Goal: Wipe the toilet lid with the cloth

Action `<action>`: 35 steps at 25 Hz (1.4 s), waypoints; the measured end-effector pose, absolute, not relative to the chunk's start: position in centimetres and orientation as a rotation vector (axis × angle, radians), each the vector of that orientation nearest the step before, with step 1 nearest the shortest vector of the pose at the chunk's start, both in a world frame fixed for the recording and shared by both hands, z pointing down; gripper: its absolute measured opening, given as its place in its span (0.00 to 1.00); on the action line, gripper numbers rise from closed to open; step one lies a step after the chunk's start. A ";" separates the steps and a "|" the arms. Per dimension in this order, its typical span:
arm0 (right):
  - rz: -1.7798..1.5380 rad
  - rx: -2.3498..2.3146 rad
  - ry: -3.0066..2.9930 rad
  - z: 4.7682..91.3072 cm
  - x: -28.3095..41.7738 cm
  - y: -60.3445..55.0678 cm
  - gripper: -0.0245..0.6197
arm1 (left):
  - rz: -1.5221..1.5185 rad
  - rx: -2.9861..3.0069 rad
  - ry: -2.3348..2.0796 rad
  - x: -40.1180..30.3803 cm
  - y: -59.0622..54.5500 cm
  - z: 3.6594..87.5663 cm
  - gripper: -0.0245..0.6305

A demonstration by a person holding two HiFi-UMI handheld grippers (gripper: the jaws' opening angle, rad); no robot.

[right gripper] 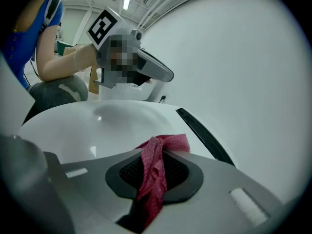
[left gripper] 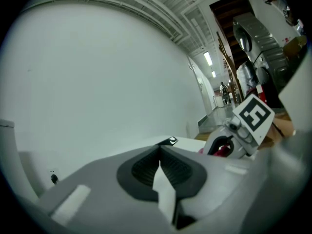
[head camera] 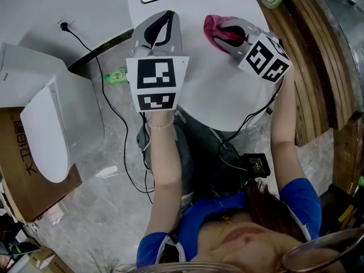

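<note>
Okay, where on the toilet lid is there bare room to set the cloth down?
Bare: the middle of the toilet lid, between left gripper and right gripper, and its near part below them. Crowded: the far right, where the cloth sits.

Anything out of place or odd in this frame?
Only minor: a green bottle lies on the floor beside the toilet, next to a loose black cable. The toilet shows no spill or damage.

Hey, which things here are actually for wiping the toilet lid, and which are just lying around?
For the job:
cloth, gripped in the right gripper
toilet lid beneath it

Lying about:
green bottle
black cable
cardboard box
second white lid at left
left gripper, shut, no cloth
</note>
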State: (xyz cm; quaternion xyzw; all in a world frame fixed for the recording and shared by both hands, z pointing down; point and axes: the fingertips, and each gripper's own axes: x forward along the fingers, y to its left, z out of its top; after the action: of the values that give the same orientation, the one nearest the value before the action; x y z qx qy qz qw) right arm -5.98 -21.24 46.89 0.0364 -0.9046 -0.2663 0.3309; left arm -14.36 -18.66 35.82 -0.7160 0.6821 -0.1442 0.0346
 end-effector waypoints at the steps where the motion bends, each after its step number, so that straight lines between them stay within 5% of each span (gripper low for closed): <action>1: -0.695 0.097 -2.365 46.9 -5.9 -21.3 0.14 | -0.446 -2.202 2.093 -14.2 -18.7 35.8 0.04; 35: -0.607 0.235 -2.396 47.2 -0.4 -24.3 0.14 | -0.504 -2.255 1.972 -10.5 -19.5 36.5 0.04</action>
State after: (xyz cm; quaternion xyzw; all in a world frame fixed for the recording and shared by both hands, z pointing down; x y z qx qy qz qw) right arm -0.37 -24.30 47.21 0.0897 -0.9132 -0.2312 0.3233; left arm -10.49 -19.52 36.50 -0.7412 0.6484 -0.1656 0.0519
